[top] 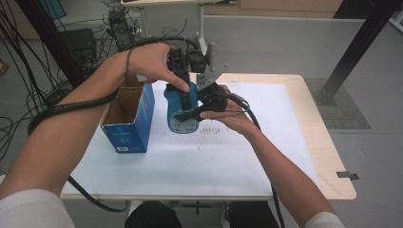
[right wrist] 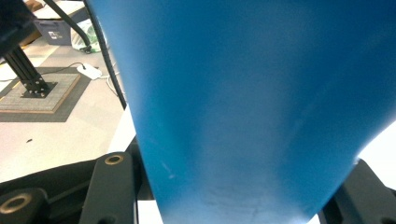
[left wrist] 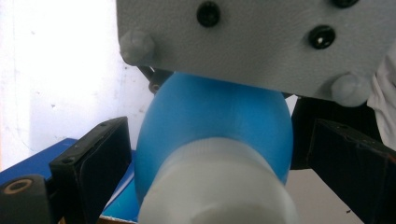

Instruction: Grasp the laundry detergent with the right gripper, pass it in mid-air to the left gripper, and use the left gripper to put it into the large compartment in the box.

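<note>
Apparently both grippers, left [top: 186, 71] and right [top: 204, 102], clasp the blue bottle [top: 183, 107].

This is a lab or test workshop. The bench [top: 304, 142] is a plain wooden top under a white sheet, standing on a bare grey floor [top: 285, 42]. Behind the bench, loose cables [top: 28, 71] sprawl beside black equipment [top: 78, 42]; right of it, a black metal frame post [top: 354, 47] stands on a mat [top: 342, 107].

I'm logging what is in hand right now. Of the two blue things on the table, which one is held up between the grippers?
The blue bottle with the white cap, held off the table by both grippers. The open blue box stands untouched beside it.
</note>
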Action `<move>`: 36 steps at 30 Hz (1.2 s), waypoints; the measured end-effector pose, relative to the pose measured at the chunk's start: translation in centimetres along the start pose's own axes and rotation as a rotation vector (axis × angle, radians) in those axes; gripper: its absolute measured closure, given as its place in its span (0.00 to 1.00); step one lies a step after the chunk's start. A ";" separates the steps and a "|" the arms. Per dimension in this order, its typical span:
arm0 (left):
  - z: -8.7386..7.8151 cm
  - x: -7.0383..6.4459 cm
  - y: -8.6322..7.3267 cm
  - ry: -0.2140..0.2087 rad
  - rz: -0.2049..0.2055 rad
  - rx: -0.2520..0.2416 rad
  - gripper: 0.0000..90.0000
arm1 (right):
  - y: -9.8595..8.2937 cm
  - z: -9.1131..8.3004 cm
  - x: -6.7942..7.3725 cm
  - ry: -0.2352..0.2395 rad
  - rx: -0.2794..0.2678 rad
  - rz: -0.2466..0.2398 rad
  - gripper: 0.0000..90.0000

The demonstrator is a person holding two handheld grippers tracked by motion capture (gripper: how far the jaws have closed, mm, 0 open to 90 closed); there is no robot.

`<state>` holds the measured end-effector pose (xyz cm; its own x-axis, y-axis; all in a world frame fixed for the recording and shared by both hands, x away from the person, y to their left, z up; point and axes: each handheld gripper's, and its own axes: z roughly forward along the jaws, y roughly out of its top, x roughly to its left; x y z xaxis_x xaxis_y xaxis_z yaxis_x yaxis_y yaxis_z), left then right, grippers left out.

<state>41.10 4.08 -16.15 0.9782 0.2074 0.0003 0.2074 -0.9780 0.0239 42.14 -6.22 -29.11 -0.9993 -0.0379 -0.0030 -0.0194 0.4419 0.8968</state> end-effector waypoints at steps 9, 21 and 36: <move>0.0 -0.2 0.1 0.004 0.007 -0.001 0.08 | 0.1 0.0 0.0 0.001 -0.003 -0.006 0.48; 0.2 -0.1 0.0 0.011 0.008 0.009 0.08 | 0.2 0.0 0.1 0.004 -0.005 -0.013 0.48; 0.2 -0.2 -0.1 0.014 0.011 0.012 0.08 | 0.3 -0.2 0.2 -0.004 -0.006 -0.007 0.48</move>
<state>40.89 4.09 -16.31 0.9804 0.1964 0.0147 0.1962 -0.9805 0.0115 41.91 -6.30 -28.78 -0.9992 -0.0371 -0.0115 -0.0265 0.4364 0.8993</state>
